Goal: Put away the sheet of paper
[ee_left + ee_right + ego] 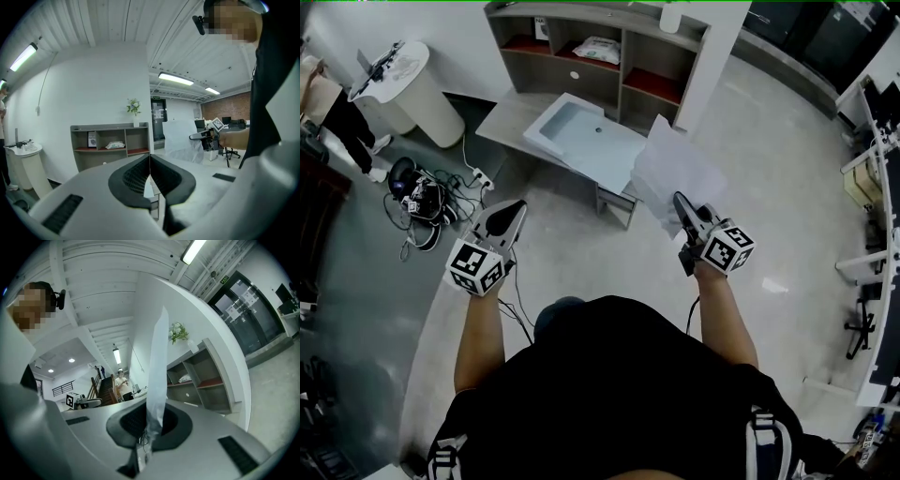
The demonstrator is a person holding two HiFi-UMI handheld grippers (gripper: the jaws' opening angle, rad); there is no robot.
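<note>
- A grey shelf unit (pixel 600 52) stands against the wall, well ahead of both our grippers.
- A low desk (pixel 511 117) carrying a white tray (pixel 581 131) sits in front of the shelves, ahead of and between the two sets of tips.
- The sheet of paper (pixel 675 169) stands up from our right gripper (pixel 681 202), whose jaws are clamped on its lower edge.
- Our left gripper (pixel 518 208), well apart from the sheet on its left, has its jaws pressed together on nothing.
</note>
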